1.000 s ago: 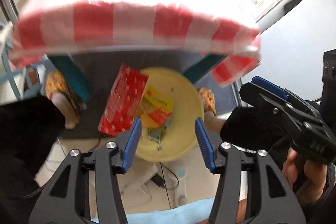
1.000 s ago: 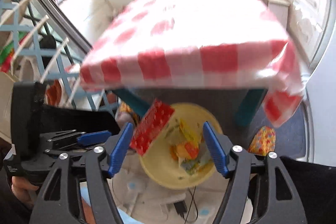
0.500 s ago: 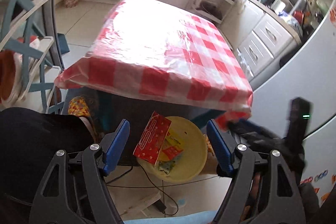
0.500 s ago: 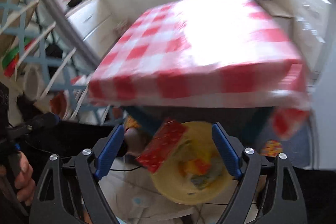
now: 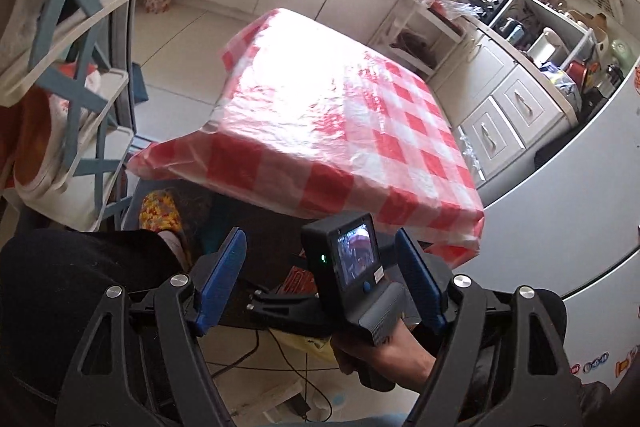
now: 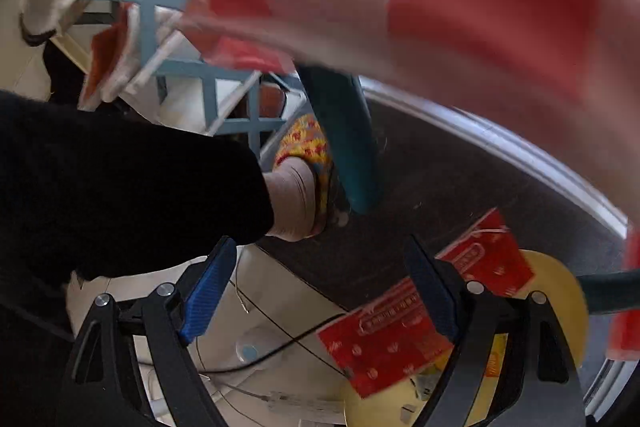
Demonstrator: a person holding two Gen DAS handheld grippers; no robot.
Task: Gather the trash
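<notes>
A yellow bin (image 6: 556,291) stands on the floor under the table's near edge, with a red box (image 6: 404,327) leaning over its left rim and other wrappers inside. My right gripper (image 6: 320,291) is open and empty, low above the floor just left of the bin. In the left wrist view only a sliver of the bin (image 5: 316,343) and red box (image 5: 298,279) shows behind the right gripper's body (image 5: 352,275). My left gripper (image 5: 324,279) is open and empty, held higher, facing the table with the red-and-white checked cloth (image 5: 340,115).
A teal table leg (image 6: 344,139) stands on a dark mat (image 6: 460,187). The person's black-trousered leg (image 6: 120,179) and patterned slipper (image 6: 308,147) are at the left. Cables (image 6: 280,343) lie on the floor. A blue lattice shelf (image 5: 76,39) is left, kitchen cabinets (image 5: 504,111) right.
My left gripper has risen and pulled back, so the table top fills its view. My right gripper has dropped low and swung left, in front of the left gripper. Both stay open.
</notes>
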